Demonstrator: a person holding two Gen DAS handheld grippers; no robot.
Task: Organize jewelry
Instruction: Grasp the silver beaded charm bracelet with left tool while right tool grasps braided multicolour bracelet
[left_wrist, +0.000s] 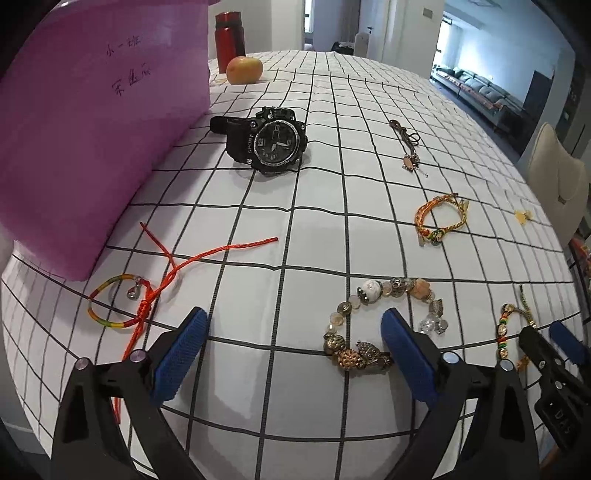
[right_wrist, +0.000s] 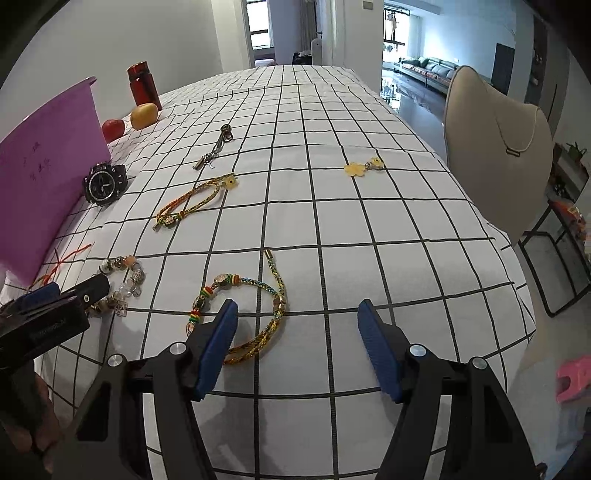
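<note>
- Purple plastic is filling the upper left of the left wrist view: a storage box (left_wrist: 92, 122) with handwriting on its wall is standing on the grid-checked tablecloth (left_wrist: 314, 229).
- Just below the box, at lower left, a red cord bracelet (left_wrist: 162, 280) with a rainbow band and small bell is lying with its loose ends trailing toward the centre.
- Along the bottom of that view the left gripper (left_wrist: 295, 354) is hanging with its jaws spread wide, gripping nothing; its right pad is sitting over the edge of the beaded charm bracelet (left_wrist: 384, 321).
- Above centre, a black sport watch (left_wrist: 273, 142) is resting beside the box, a red bottle (left_wrist: 229, 40) and a yellow apple (left_wrist: 244, 70) behind it.
- In the right wrist view the right gripper (right_wrist: 297, 349) is poised with its jaws well apart and empty, its left pad overlapping the gold braided bracelet (right_wrist: 255, 314).
- Farther up, an orange braided bracelet (right_wrist: 192, 205) and a dark keychain (right_wrist: 216, 149) are lying left of centre, with yellow flower charms (right_wrist: 364, 167) to the right.
</note>
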